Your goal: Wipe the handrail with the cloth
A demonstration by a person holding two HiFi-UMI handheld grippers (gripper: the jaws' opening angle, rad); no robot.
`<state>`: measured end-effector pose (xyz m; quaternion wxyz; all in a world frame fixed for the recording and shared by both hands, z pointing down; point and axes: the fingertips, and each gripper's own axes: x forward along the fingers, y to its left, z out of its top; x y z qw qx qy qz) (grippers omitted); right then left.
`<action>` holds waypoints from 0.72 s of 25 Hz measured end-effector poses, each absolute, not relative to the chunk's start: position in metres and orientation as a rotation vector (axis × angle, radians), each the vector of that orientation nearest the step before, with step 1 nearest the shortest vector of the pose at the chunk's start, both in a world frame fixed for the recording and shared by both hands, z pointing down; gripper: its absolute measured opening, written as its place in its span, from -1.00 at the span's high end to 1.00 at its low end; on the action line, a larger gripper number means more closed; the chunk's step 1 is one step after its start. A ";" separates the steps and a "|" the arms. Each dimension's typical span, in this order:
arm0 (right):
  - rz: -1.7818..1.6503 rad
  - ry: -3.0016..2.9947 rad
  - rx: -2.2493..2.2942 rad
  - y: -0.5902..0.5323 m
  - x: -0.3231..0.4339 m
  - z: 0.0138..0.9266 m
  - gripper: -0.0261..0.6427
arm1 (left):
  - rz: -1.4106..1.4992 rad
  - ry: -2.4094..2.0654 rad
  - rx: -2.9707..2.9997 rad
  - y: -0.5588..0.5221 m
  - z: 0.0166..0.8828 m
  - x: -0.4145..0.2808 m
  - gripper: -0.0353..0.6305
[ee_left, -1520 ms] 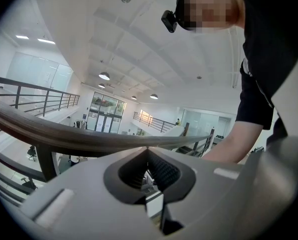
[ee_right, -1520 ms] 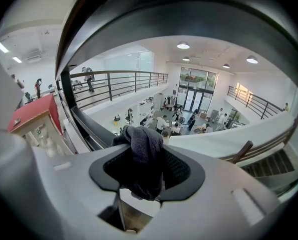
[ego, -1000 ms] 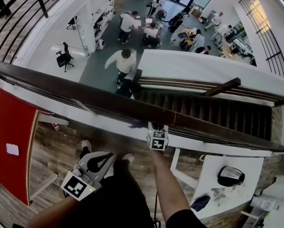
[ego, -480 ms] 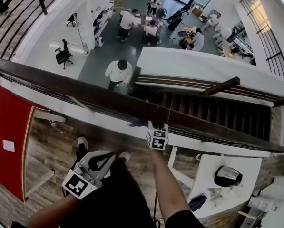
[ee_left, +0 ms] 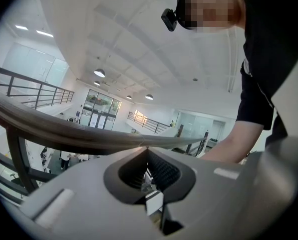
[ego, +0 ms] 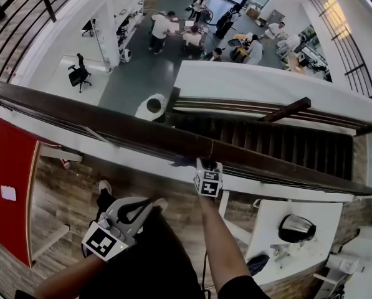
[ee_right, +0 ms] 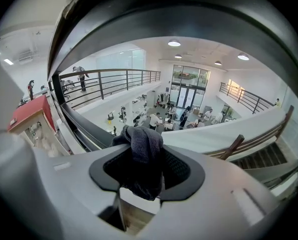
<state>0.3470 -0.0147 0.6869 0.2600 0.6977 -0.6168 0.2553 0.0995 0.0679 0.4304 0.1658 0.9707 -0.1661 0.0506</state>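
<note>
**Handrail top bare, open drop beyond**

A dark wooden handrail (ego: 111,126) crosses the head view from left to right. Its top is bare on either side of the right gripper (ego: 200,163) and its cloth (ee_right: 141,144). Beyond the rail is open air above a staircase (ego: 279,145). On the near side, a red-topped cabinet (ego: 8,167) stands to the left and a white desk (ego: 273,226) to the right.

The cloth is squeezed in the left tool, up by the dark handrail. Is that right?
Not quite. The cloth is squeezed in the right tool, up by the dark handrail. The right gripper view shows it bunched between that tool's jaws. The left gripper view shows the left tool shut with nothing in it.
</note>
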 end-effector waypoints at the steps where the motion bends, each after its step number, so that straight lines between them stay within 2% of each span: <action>1: 0.693 -1.668 1.893 -0.014 0.349 0.687 0.42 | 0.145 -0.473 2.762 0.068 0.431 0.100 0.90; 14: 0.748 -1.638 1.941 -0.009 0.361 0.687 0.42 | 0.160 -0.496 2.739 0.065 0.435 0.090 0.90; 18: 0.758 -1.680 1.938 -0.014 0.343 0.681 0.44 | 0.177 -0.536 2.744 0.061 0.437 0.079 0.90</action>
